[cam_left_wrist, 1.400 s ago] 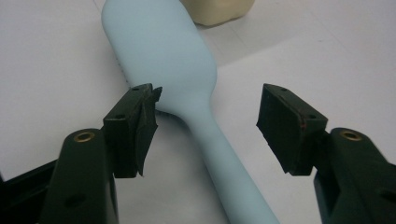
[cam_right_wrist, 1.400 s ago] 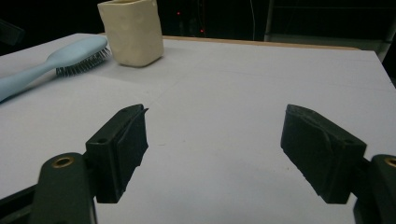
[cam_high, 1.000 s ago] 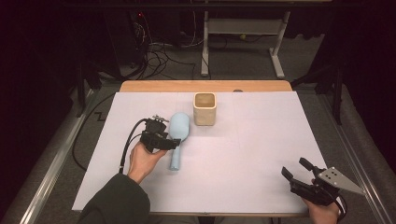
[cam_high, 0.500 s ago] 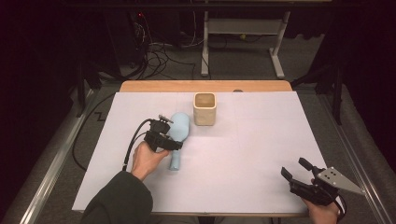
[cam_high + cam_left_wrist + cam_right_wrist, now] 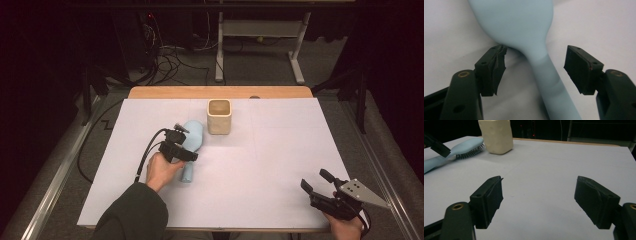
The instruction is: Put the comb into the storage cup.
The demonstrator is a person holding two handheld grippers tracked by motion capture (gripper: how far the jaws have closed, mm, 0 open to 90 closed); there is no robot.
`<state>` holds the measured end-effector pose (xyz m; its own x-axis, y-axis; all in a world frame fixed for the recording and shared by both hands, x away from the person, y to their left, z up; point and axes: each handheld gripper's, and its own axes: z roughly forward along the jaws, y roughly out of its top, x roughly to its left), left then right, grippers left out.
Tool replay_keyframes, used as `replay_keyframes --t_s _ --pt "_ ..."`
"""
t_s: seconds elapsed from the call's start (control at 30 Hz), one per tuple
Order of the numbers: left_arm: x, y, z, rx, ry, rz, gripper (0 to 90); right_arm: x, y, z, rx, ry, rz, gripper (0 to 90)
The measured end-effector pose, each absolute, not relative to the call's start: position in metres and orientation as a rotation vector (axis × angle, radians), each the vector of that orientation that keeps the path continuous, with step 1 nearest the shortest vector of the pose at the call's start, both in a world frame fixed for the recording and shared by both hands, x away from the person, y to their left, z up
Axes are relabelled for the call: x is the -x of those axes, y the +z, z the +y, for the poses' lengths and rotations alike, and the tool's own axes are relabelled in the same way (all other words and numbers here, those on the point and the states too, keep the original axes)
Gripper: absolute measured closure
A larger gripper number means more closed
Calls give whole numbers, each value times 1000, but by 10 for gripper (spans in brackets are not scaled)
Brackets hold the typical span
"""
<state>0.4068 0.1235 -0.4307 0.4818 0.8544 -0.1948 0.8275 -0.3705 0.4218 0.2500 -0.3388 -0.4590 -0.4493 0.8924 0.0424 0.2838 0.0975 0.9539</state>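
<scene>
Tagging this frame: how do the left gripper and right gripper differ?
The left gripper straddles the blue hairbrush handle, pads not pressing it; the right gripper has bare table between its jaws. Left sits mid-table near the cup; right at the near corner. Both open.

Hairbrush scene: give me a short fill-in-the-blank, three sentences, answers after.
1. The light blue plastic hairbrush lies with its bristles facing ____.
2. The left tongs stand ____ around the brush's handle, pads not pressing it.
3. The cream square cup stands ____ on the white table cover.

Missing words: down; open; upright
</scene>
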Motion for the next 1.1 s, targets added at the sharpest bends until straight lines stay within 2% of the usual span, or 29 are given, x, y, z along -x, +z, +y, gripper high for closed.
replay_keyframes --t_s 0.57,0.87,1.1 --pt "-413 -442 119 -2259 72 1444 336 -250 -459 -339 -1147 1363 1810 232" --pt "-413 -443 120 -2281 91 1446 388 -250 -459 -339 -1147 1362 1811 232" --pt "-412 -442 120 -2286 92 1431 480 -249 -459 -339 -1143 1369 1812 232"
